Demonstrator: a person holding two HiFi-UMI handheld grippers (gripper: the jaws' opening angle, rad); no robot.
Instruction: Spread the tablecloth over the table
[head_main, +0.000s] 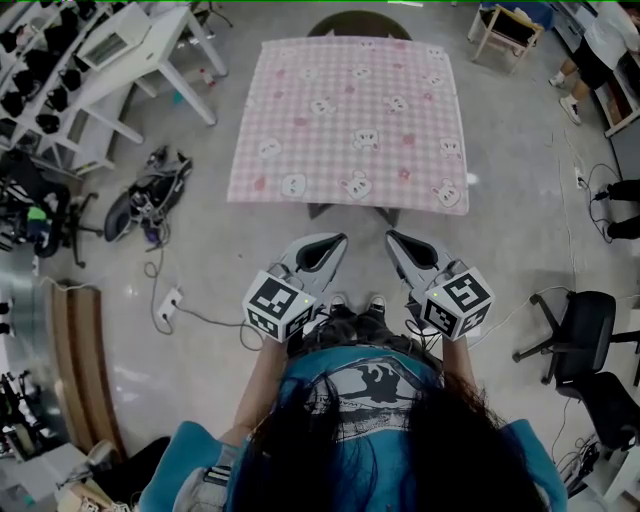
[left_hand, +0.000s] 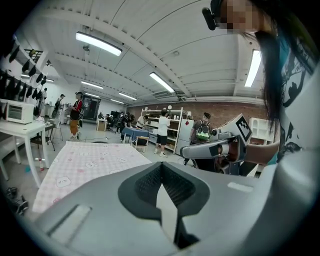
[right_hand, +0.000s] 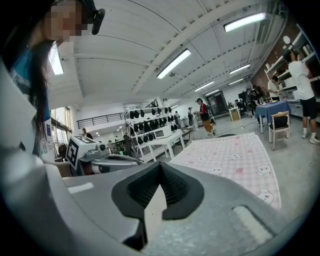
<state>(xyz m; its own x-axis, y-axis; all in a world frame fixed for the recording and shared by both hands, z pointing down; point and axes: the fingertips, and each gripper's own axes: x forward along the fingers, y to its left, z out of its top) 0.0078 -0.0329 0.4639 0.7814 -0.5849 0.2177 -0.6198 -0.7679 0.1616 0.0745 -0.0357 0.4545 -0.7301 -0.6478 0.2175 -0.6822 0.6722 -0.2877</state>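
Step in hand: judged complete, or at final check. The pink checked tablecloth (head_main: 345, 120) lies flat over the surface at 12 o'clock from the person. It covers the top fully and its edges hang on all visible sides. Only the dark feet of the surface (head_main: 318, 211) show below the near hem. No large fold or bunching is visible, though fine creases cannot be judged from this height.

Left claw (head_main: 335, 243): jaws pressed together, nothing between them, held clear of the cloth. Right claw (head_main: 392, 238): likewise closed and empty, just beside the left one. Both point toward 12 o'clock, well apart from the near hem.

Next move, as a judgement: none is strictly needed. If the overhang proves uneven, a claw would have to open, step in and pinch a hem to tug it square.

Room: smooth grey floor.
- White tables (head_main: 150, 60) at 10 o'clock.
- A bag and tangled cables (head_main: 150, 195) at 9 o'clock.
- A dark chair (head_main: 358, 22) behind the surface.
- A wooden chair (head_main: 505, 30) at 1 o'clock.
- Black office chairs (head_main: 580, 340) at 4 o'clock.
- Other people stand in the far background.
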